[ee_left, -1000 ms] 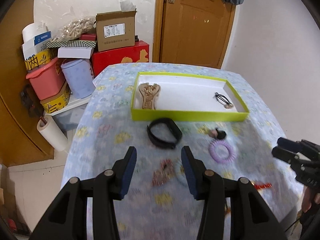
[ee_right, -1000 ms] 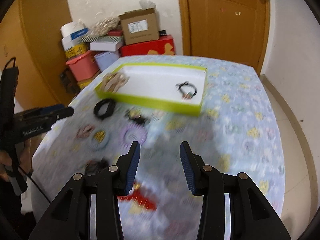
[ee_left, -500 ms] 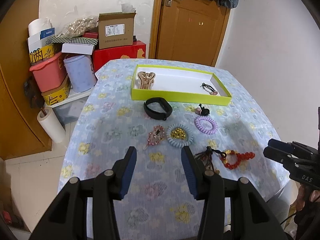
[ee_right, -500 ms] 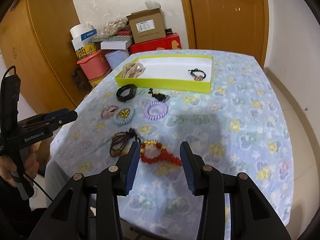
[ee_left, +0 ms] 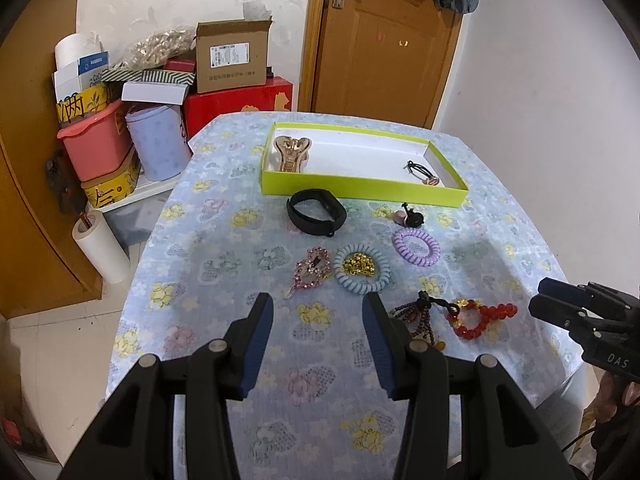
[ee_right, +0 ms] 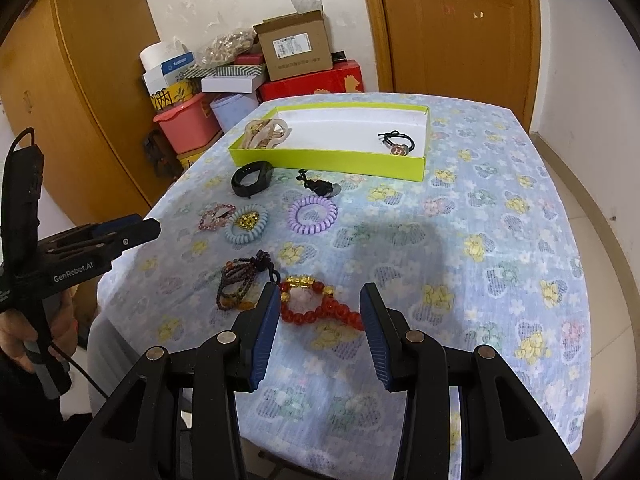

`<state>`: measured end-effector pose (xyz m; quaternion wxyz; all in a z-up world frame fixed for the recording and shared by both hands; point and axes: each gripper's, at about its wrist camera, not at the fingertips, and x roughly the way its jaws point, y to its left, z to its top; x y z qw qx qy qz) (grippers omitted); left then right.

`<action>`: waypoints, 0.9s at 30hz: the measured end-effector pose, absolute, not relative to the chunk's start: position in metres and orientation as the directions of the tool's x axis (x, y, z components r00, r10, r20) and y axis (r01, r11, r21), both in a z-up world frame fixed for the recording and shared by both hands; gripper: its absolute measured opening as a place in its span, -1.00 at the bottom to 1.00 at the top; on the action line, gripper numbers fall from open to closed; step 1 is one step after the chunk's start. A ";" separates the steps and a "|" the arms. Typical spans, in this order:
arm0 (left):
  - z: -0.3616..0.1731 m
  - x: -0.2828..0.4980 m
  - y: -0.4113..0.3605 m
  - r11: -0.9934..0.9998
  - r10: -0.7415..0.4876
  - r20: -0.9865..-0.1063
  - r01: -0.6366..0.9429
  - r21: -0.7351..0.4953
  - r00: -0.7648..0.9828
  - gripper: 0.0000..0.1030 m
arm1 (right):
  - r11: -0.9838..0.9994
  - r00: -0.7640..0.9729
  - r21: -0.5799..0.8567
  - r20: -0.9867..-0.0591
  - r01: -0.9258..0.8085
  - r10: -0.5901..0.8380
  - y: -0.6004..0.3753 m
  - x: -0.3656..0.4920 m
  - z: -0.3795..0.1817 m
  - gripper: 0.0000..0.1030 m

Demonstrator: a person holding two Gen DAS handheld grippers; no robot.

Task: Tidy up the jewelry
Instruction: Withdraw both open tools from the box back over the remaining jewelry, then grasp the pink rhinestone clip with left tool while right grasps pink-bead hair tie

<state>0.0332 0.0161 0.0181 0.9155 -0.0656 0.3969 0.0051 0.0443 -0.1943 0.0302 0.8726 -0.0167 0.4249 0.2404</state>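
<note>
Both claws hang wide apart over the worktop, holding nothing: left claw, right claw straddling the red bracelet. More jewelry lies loose nearby; a clip and hair tie sit in the green tray.

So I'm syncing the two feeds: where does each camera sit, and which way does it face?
Left wrist: on the left gripper, facing across the table to the green tray; the right gripper shows at right.
Right wrist: on the right gripper, over the red bracelet; the left gripper shows at left.
Both share tray, jewelry and door.
</note>
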 end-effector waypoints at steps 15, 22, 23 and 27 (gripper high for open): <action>-0.007 0.069 0.025 0.991 -0.044 -0.752 -0.066 -0.115 0.658 -0.07 | 0.876 0.502 0.158 -0.767 -0.456 0.400 -0.175 0.070 0.022 -0.18; -0.022 0.085 0.028 0.991 -0.057 -0.766 -0.056 -0.120 0.640 -0.07 | 0.876 0.496 0.151 -0.774 -0.457 0.393 -0.168 0.087 0.017 -0.18; -0.025 0.087 0.027 0.991 -0.058 -0.769 -0.055 -0.120 0.637 -0.07 | 0.877 0.495 0.151 -0.776 -0.457 0.392 -0.167 0.090 0.016 -0.18; -0.033 0.094 0.028 0.991 -0.058 -0.778 -0.055 -0.119 0.625 -0.08 | 0.875 0.487 0.150 -0.782 -0.460 0.390 -0.162 0.102 0.012 -0.18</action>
